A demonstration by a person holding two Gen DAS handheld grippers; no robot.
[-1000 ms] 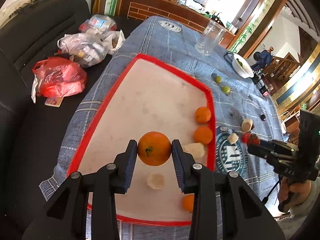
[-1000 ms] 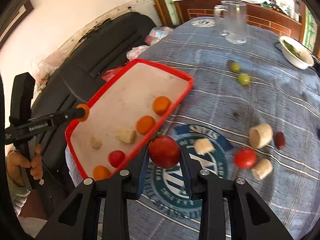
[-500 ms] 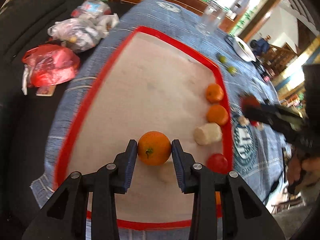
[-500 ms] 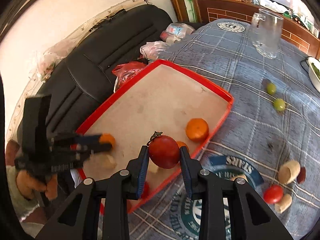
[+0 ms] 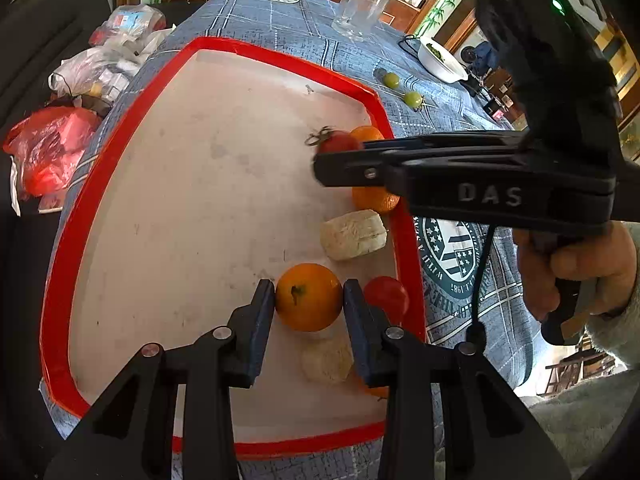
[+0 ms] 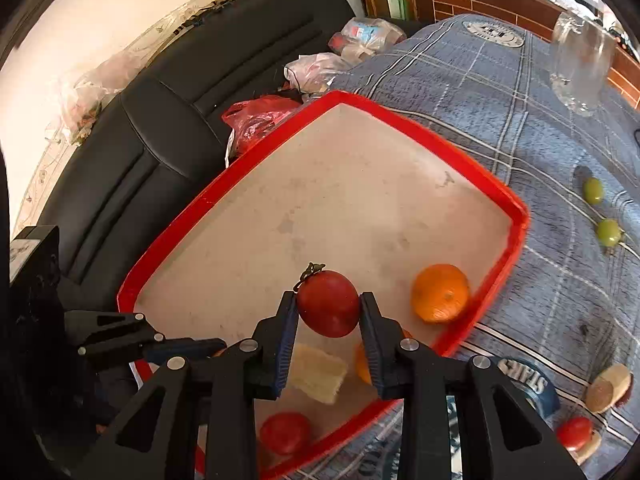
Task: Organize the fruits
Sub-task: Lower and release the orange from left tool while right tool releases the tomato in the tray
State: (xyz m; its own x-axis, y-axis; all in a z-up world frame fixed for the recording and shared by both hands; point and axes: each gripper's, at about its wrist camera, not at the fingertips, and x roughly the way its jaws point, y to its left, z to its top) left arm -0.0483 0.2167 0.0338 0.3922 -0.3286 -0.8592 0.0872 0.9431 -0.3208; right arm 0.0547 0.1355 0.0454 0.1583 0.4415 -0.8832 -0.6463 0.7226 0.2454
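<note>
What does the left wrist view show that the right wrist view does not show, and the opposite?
Only the left wrist view shows the left gripper shut on an orange, the white bowl and the person's hand. Only the right wrist view shows the black sofa back and a cut pale piece on the cloth. Both show the red tray, the right gripper holding a tomato, two green fruits and the glass.

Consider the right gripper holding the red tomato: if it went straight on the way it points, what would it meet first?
Probably the bare tray floor: the right gripper points across it, orange off to one side. Depth is unclear.
</note>
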